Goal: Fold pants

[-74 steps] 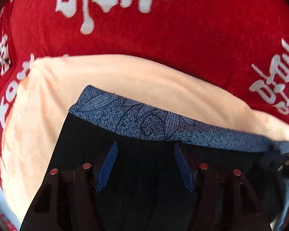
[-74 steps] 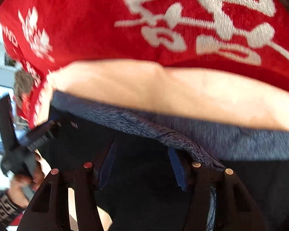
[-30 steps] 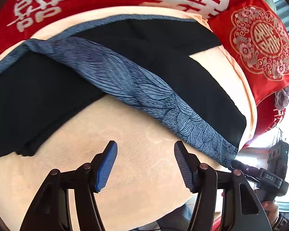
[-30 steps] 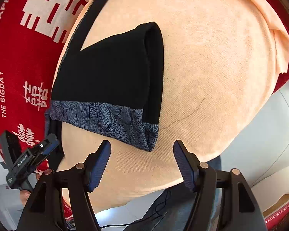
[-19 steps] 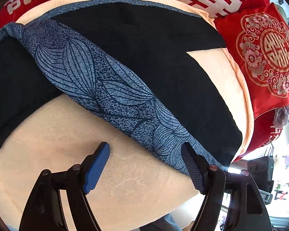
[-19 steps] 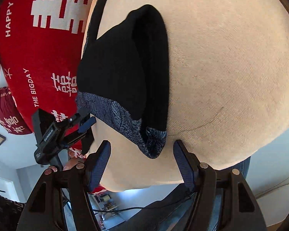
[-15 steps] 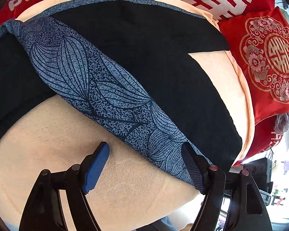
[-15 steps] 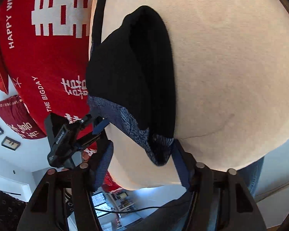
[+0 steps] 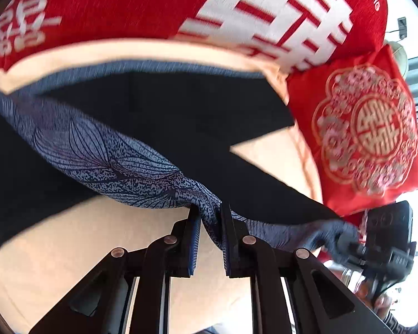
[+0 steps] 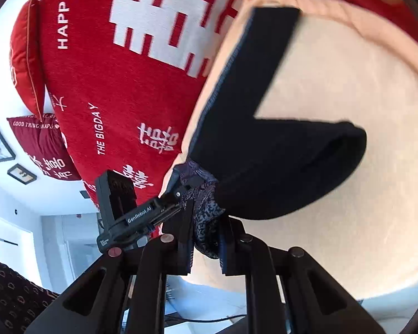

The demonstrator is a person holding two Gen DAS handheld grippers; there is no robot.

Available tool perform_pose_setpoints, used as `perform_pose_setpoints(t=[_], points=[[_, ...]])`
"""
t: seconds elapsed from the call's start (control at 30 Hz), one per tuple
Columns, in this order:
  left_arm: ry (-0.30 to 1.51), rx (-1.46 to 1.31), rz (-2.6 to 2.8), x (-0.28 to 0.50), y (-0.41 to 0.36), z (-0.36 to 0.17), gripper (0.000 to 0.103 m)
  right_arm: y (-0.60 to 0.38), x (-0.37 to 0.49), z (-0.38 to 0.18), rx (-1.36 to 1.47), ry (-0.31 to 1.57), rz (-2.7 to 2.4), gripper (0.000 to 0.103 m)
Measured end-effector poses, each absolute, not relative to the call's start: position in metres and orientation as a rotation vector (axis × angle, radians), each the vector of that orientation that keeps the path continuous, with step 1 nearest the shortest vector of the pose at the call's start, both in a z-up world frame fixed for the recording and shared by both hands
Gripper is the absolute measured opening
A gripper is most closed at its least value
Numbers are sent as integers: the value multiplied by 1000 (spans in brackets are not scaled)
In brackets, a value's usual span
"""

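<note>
Black pants (image 9: 181,117) with a blue leaf-patterned waistband (image 9: 111,161) lie on a peach cover (image 9: 69,250). My left gripper (image 9: 210,222) is shut on the near edge of the waistband, and the cloth bunches between its pads. In the right wrist view, the right gripper (image 10: 206,236) has the waistband's end (image 10: 204,214) between its pads, and its jaws are closing on it. The left gripper (image 10: 181,192) pinches the same band just beyond. A folded black leg (image 10: 278,167) bulges to the right. The right gripper (image 9: 345,243) also appears at the band's far right end.
A red blanket with white characters (image 9: 125,5) runs behind the peach cover (image 10: 348,83). A red embroidered pillow (image 9: 362,133) stands at the right. A hand (image 9: 381,306) holds the right gripper's handle. White walls and framed pictures (image 10: 19,172) show at the left.
Both grippers moved in from open above the peach cover onto the waistband and closed on it. The band now bunches and lifts between the pads.
</note>
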State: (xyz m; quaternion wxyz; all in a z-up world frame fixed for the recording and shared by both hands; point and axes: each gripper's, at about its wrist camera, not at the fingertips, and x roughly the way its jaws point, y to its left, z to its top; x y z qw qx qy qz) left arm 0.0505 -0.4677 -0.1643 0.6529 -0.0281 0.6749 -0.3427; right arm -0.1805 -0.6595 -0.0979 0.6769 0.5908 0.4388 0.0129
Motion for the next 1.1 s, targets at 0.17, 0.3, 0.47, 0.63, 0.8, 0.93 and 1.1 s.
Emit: perform_pose_setpoints(t=[0.17, 0.3, 0.47, 0.63, 0.8, 0.93, 1.1], points=[[1402, -28, -782, 103, -505, -146, 15, -721, -86, -83, 1150, 1022, 73, 15], [1285, 63, -719, 141, -514, -134, 16, -756, -5, -111, 1022, 1112, 34, 19], [1272, 198, -489, 161, -483, -154, 75, -775, 56, -159, 799, 1308, -165, 89], [1328, 318, -285, 152, -430, -196, 76, -756, 32, -127, 726, 1256, -197, 89], [1402, 271, -190, 148, -391, -233, 77, -758, -29, -138, 845, 1300, -379, 63], [1394, 305, -177, 149, -400, -236, 78, -779, -38, -171, 1017, 1280, -411, 8], [1402, 318, -162, 154, -398, -239, 84, -767, -19, -140, 775, 1248, -414, 16]])
